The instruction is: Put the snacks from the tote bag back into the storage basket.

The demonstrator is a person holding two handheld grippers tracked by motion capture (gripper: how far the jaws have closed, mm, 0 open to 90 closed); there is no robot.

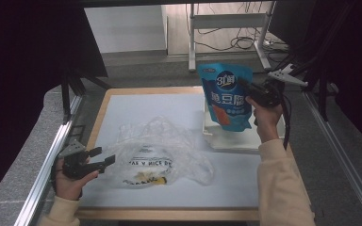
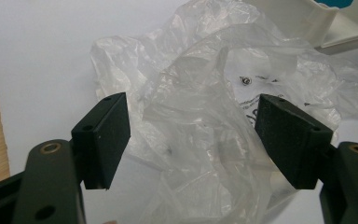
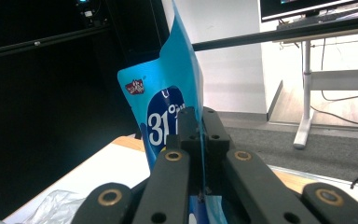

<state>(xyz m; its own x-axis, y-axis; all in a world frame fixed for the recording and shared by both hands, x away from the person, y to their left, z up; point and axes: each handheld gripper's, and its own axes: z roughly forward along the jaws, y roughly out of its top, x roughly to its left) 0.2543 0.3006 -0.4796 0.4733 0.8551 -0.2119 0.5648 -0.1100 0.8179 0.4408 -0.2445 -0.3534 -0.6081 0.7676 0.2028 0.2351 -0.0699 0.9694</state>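
Note:
A blue snack pouch (image 1: pixel 226 96) with white lettering hangs upright above the right side of the table, over a white tray (image 1: pixel 245 139). My right gripper (image 1: pixel 246 89) is shut on the pouch's right edge. In the right gripper view the pouch (image 3: pixel 168 93) stands edge-on, pinched between the two black jaws of that gripper (image 3: pixel 201 126). A crumpled clear plastic bag (image 1: pixel 162 150) with black print lies on the white mat. My left gripper (image 1: pixel 101 157) rests at the mat's left edge, open, pointing at the bag. In the left gripper view the bag (image 2: pixel 205 107) lies beyond the spread jaws.
A wooden frame (image 1: pixel 99 113) borders the white mat (image 1: pixel 146 106). Metal rails (image 1: pixel 47 165) run along both table sides. The white tray's corner (image 2: pixel 326 23) sits behind the bag. A desk frame with cables (image 1: pixel 231 28) stands on the floor beyond the table.

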